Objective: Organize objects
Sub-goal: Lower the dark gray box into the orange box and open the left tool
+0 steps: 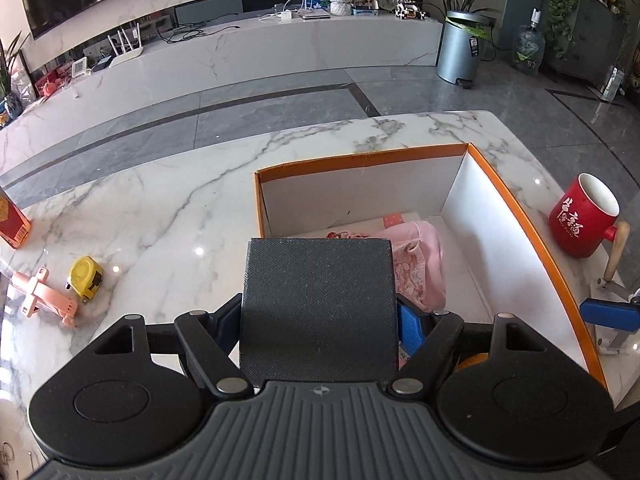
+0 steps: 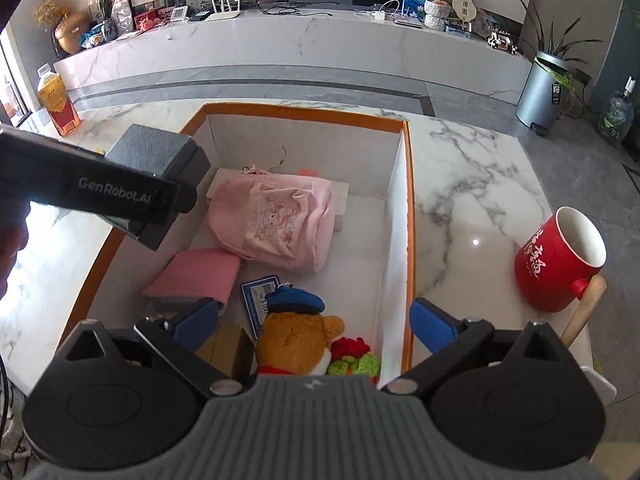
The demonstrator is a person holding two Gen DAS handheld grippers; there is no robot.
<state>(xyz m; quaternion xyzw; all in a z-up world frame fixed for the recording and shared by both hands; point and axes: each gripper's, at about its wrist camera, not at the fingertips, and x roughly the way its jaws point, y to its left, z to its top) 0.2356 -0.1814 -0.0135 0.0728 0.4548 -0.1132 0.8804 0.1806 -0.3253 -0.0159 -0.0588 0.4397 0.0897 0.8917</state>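
My left gripper is shut on a dark grey box and holds it above the near left part of the orange-rimmed cardboard box. In the right wrist view the same grey box hangs over the cardboard box's left wall. My right gripper is open and empty above the near end of the box. Inside lie a pink pouch, a pink flat case, a blue card, a bear plush and a small brown carton.
On the marble table: a red mug right of the box, also in the right wrist view, with a wooden-handled tool beside it. Left of the box: a yellow tape measure, a pink fan, a drink bottle.
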